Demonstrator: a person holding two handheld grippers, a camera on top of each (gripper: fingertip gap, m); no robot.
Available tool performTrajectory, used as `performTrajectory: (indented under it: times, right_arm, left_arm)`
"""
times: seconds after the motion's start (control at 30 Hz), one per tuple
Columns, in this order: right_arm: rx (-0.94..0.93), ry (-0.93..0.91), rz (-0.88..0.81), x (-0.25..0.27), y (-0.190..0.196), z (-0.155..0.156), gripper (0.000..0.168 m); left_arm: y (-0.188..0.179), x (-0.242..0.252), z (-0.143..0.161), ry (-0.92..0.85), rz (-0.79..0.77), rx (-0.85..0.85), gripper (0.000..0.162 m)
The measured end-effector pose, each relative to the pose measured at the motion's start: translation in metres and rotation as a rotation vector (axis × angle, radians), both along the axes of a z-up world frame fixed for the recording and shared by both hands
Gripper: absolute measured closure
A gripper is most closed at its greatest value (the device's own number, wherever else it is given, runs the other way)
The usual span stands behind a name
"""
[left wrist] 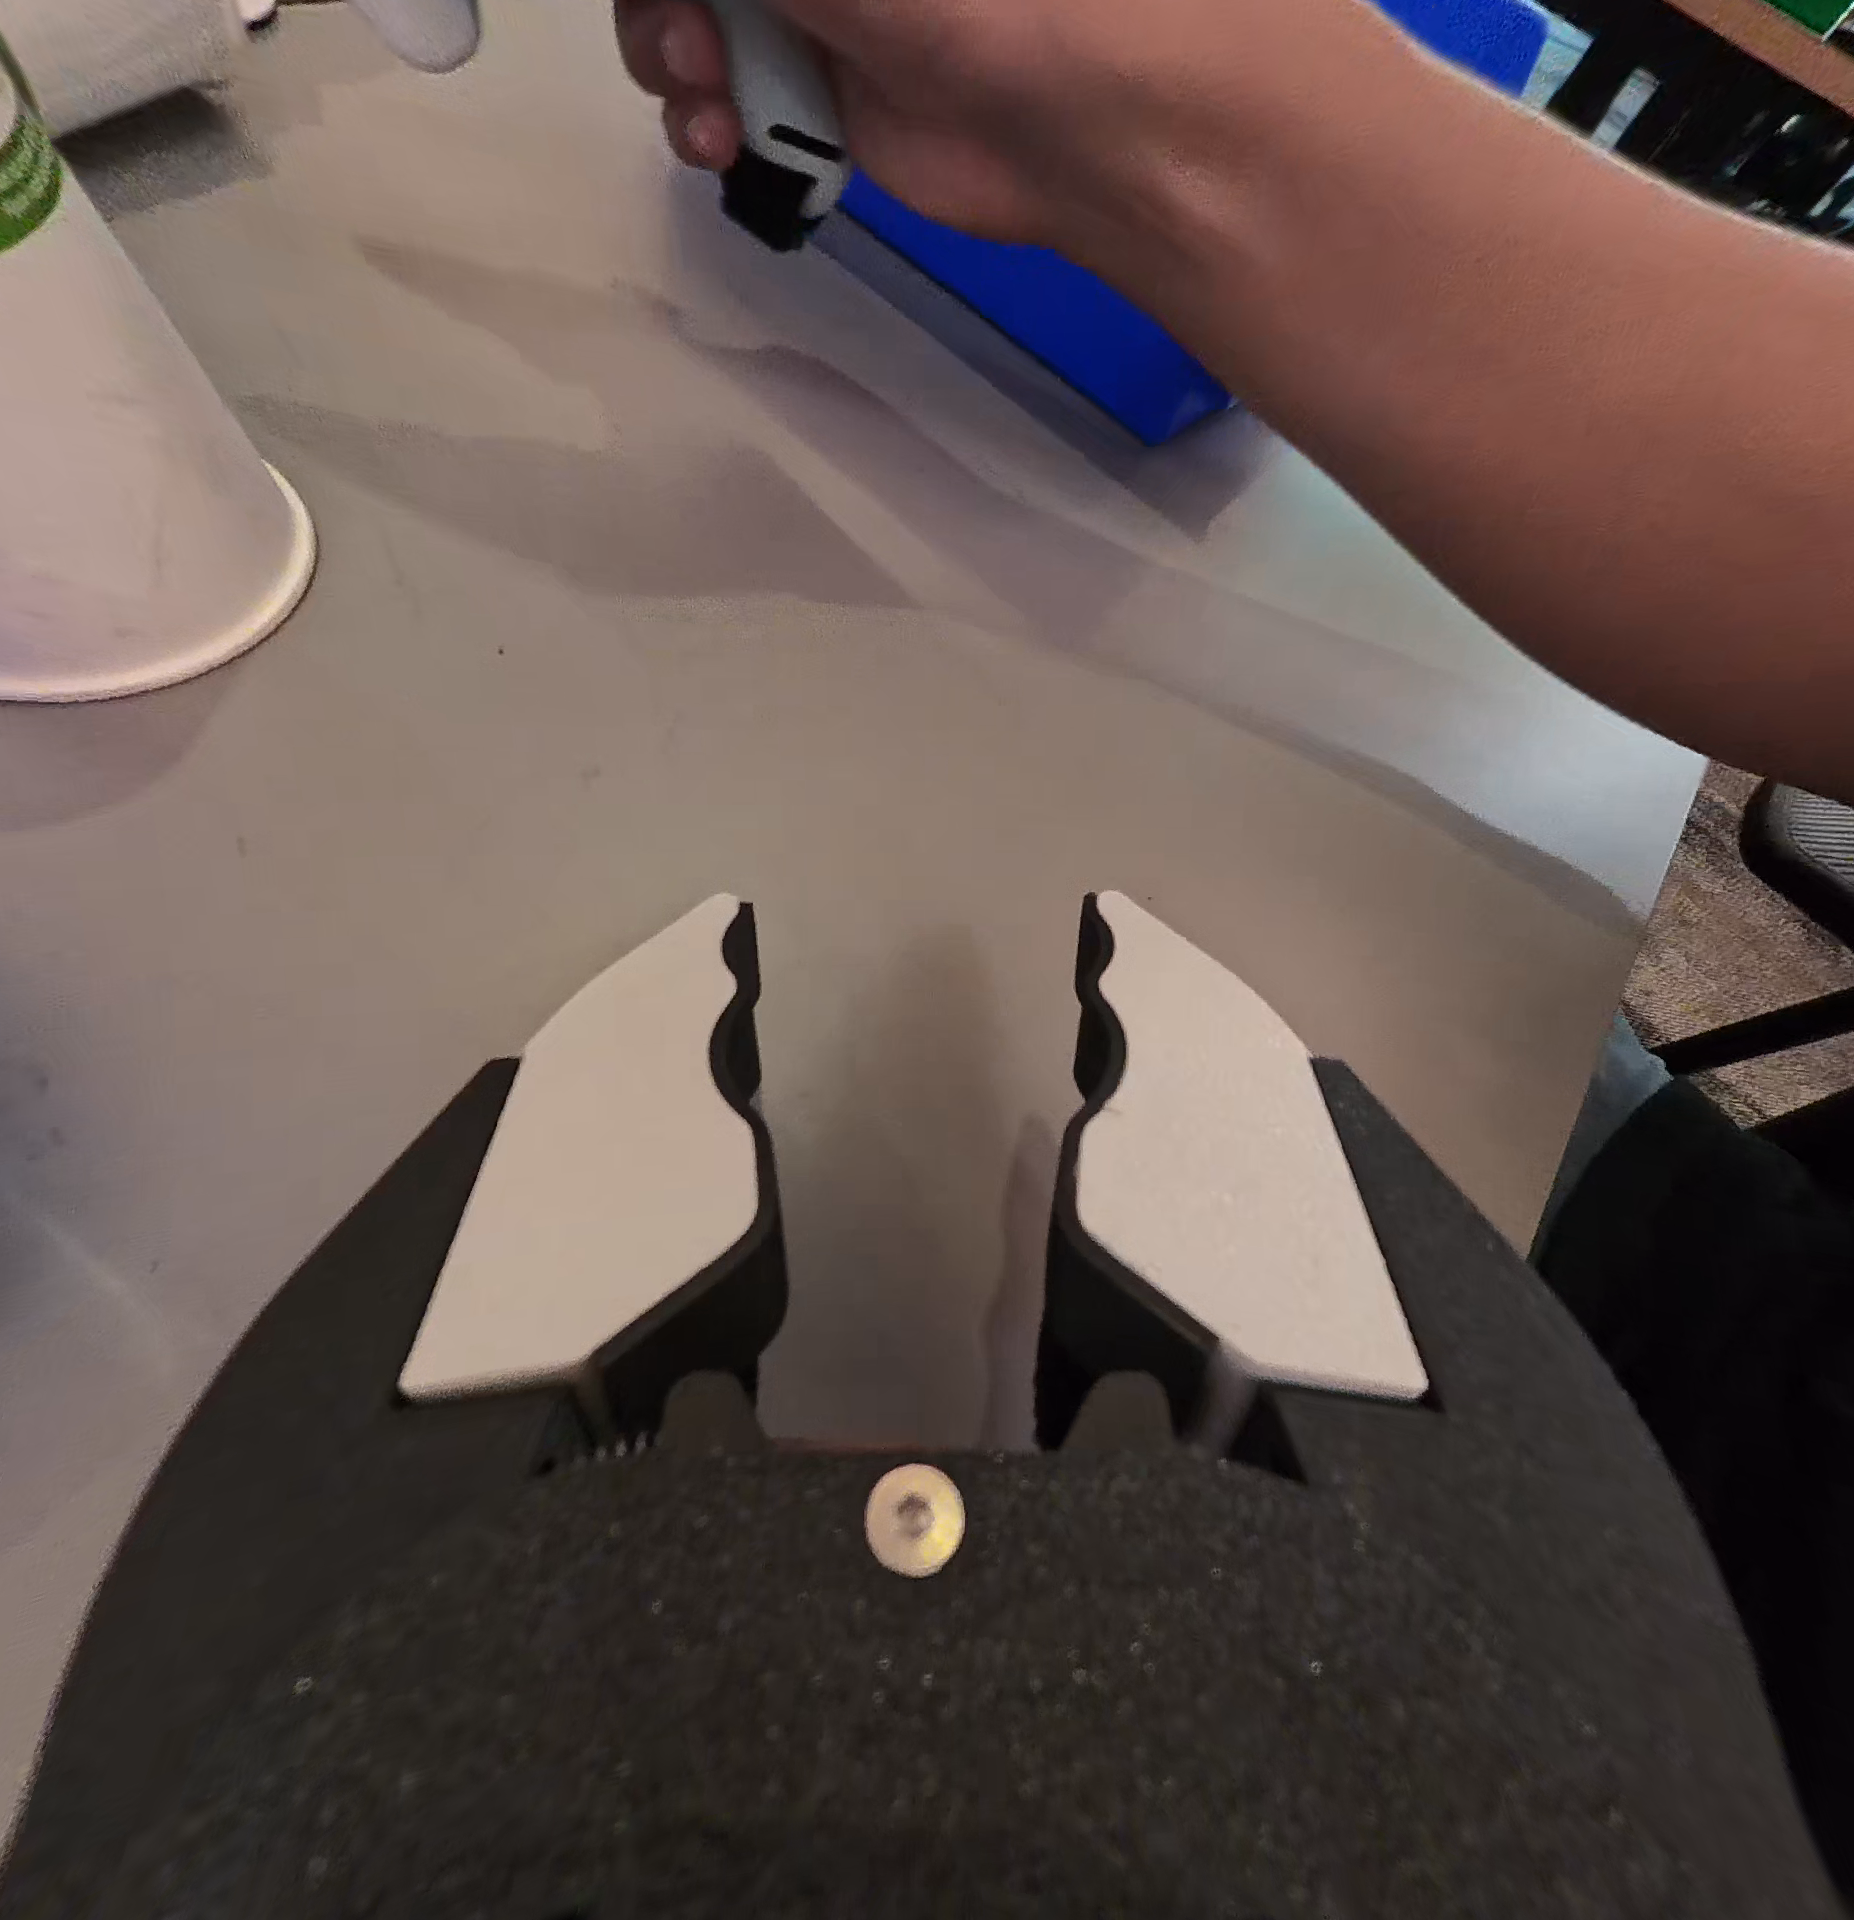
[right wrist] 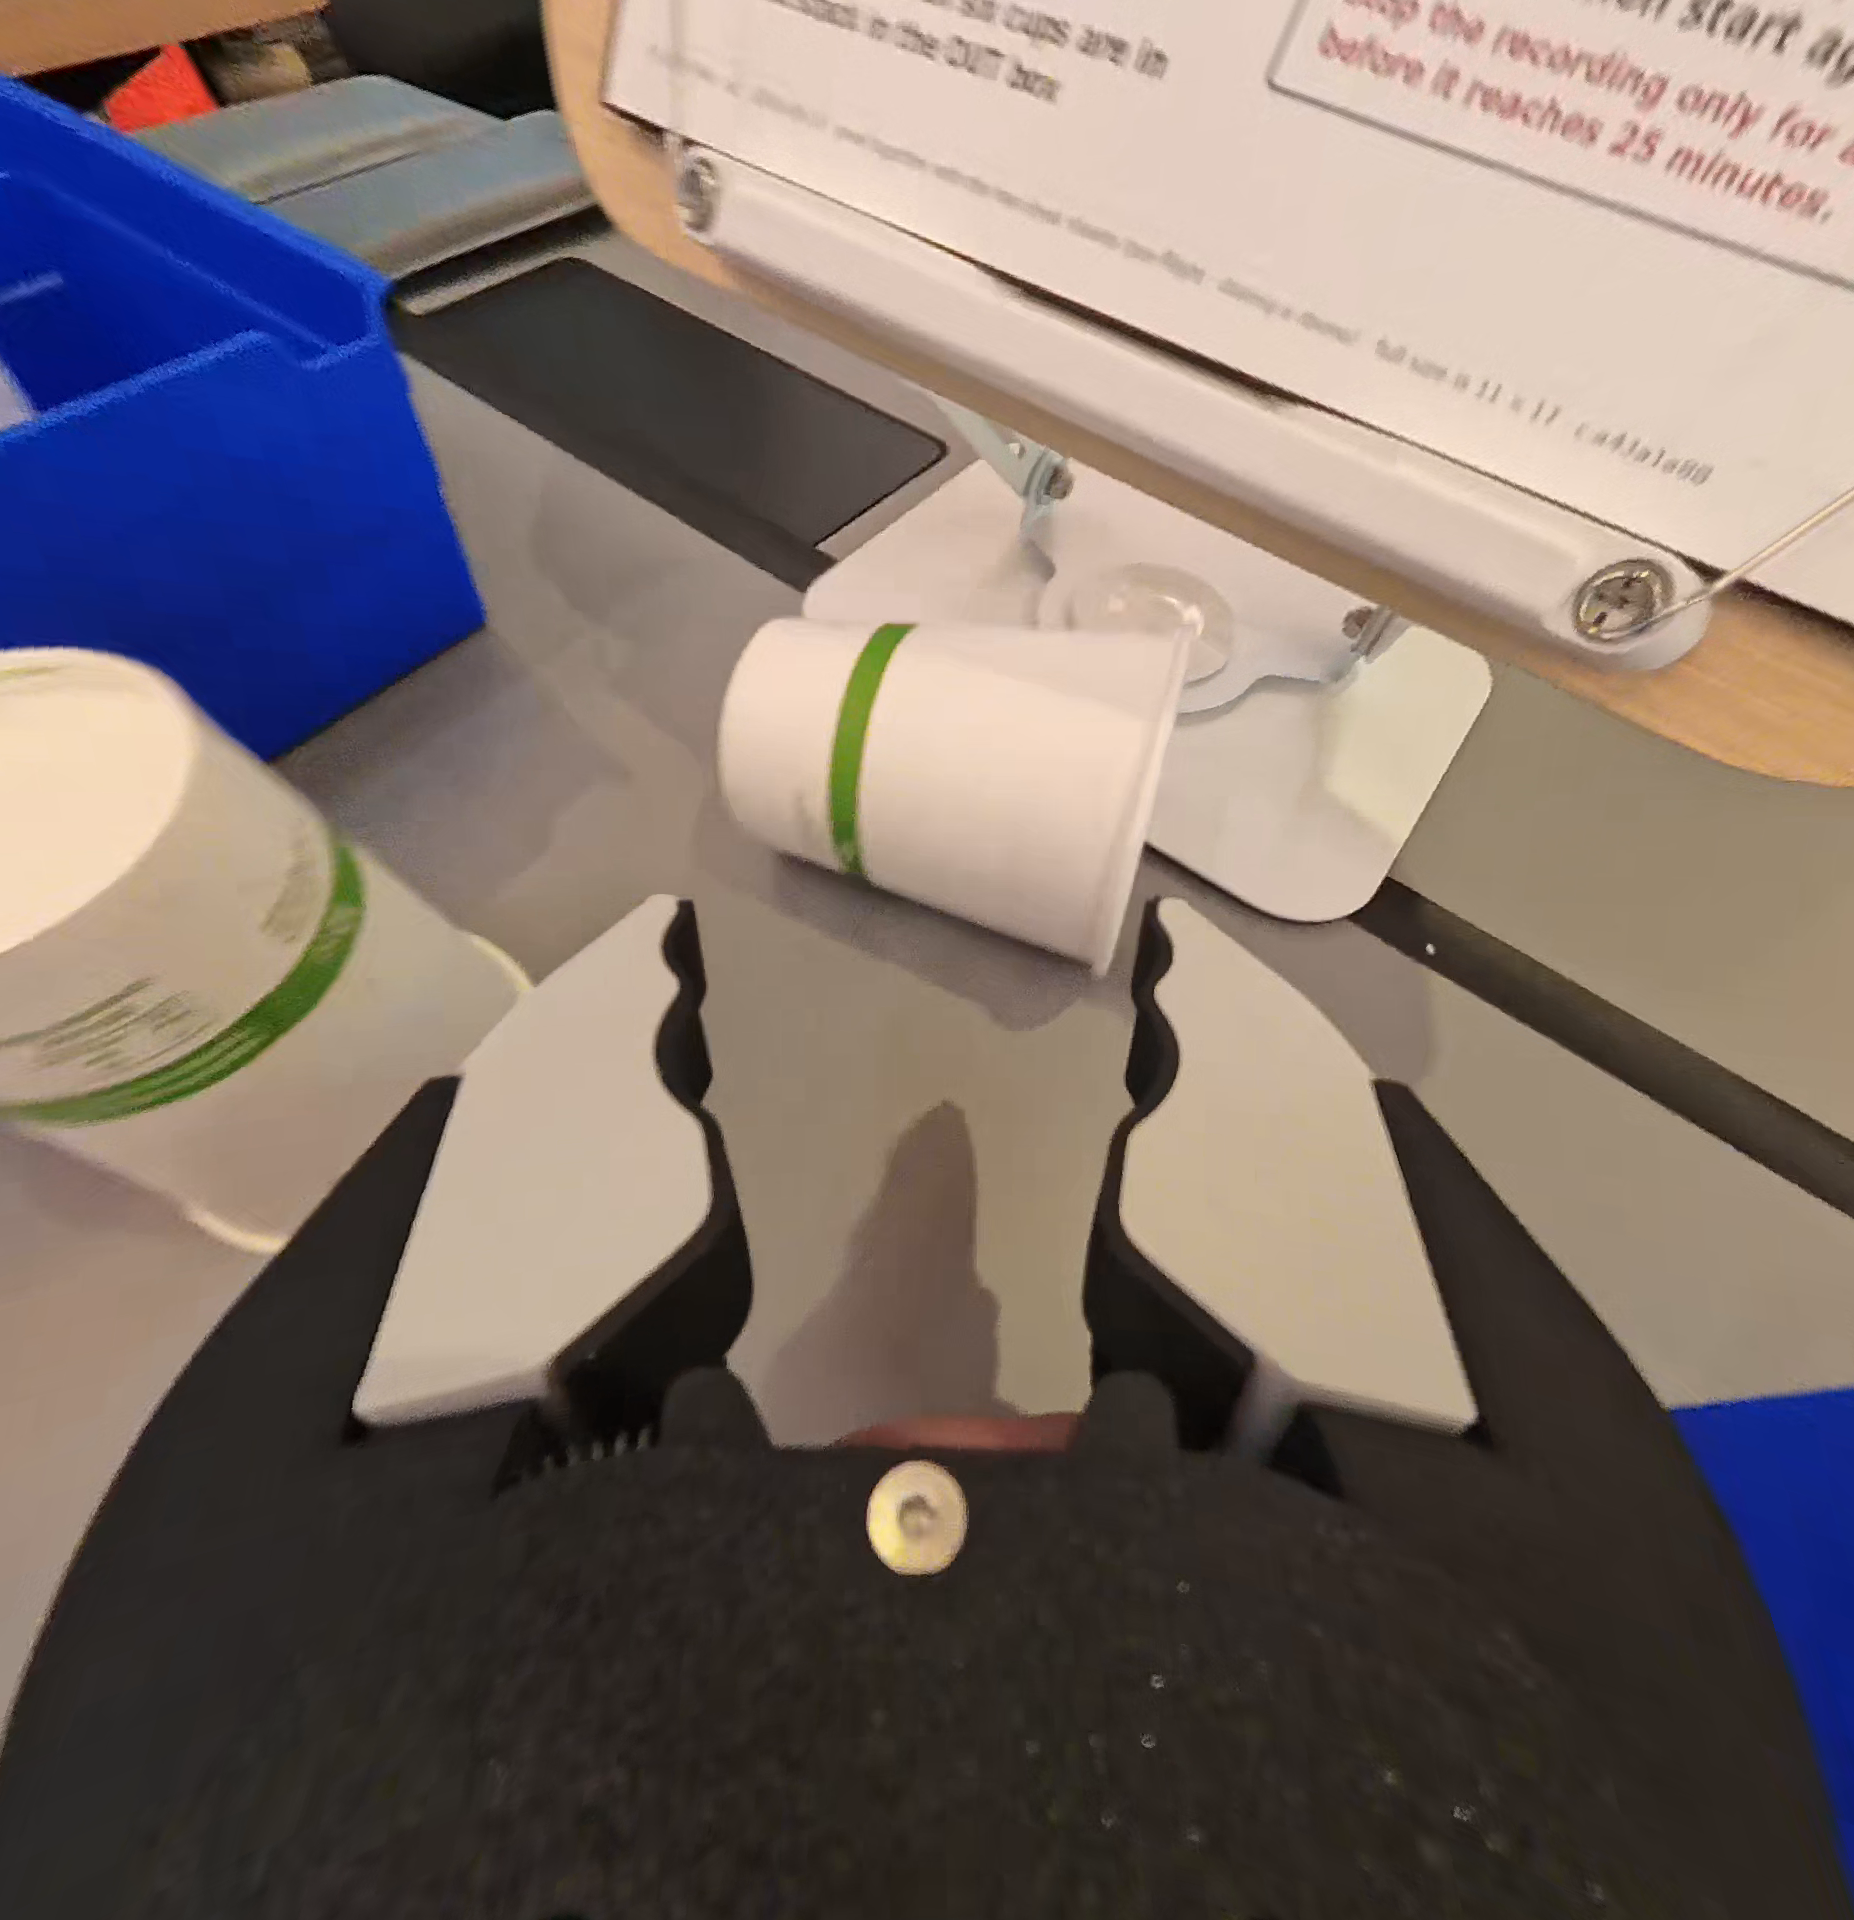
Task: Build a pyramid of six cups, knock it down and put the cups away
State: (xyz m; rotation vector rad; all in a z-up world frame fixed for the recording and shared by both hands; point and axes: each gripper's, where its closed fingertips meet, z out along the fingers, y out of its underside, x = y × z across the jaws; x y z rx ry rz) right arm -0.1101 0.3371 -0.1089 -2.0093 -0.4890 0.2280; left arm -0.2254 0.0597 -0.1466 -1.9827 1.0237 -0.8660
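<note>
Open right tongs [right wrist: 918,935], green-banded cup [right wrist: 944,774], printed sheet [right wrist: 1318,208]

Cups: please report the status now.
Both grippers open, left gripper and right gripper empty. One cup lies tipped ahead. Sign stand touches it behind.

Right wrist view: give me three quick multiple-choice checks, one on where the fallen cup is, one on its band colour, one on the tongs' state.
1. The tipped cup lies:
A. inside the blue bin
B. on the table by the stand's white base
C. between the right tongs

2. Its band is:
A. green
B. red
C. black

3. The right tongs are:
A. shut on a cup
B. shut, empty
C. open, empty

Key: 1 B, it lies on its side at the base; 2 A, a green ring shows; 3 C, bare table shows between the fingers.
</note>
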Motion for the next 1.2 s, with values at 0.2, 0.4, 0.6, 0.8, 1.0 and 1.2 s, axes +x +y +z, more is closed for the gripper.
performTrajectory:
  times: [0.2,0.4,0.6,0.8,1.0,1.2]
  right_arm:
    - [-0.100,0.072,-0.022,0.005,0.020,-0.018,0.092]
    - [-0.205,0.269,0.132,-0.012,-0.006,-0.018,0.165]
    - [-0.062,0.360,0.175,-0.011,-0.027,0.033,0.168]
    - [0.223,0.430,0.349,-0.025,-0.090,0.114,0.168]
    - [0.512,0.445,0.424,-0.034,-0.165,0.144,0.168]
    - [0.550,0.450,0.407,-0.056,-0.196,0.119,0.168]
  left_arm:
    - [0.000,-0.001,-0.004,0.023,-0.010,0.014,0.104]
    - [0.000,-0.002,-0.008,0.005,-0.023,-0.032,0.104]
    - [0.000,-0.002,-0.001,-0.063,-0.027,-0.083,0.104]
    - [0.014,0.007,0.036,-0.244,-0.033,-0.098,0.097]
    - [0.070,0.012,0.127,-0.681,0.044,-0.326,0.079]
    - [0.094,0.034,0.148,-0.740,0.026,-0.374,0.074]
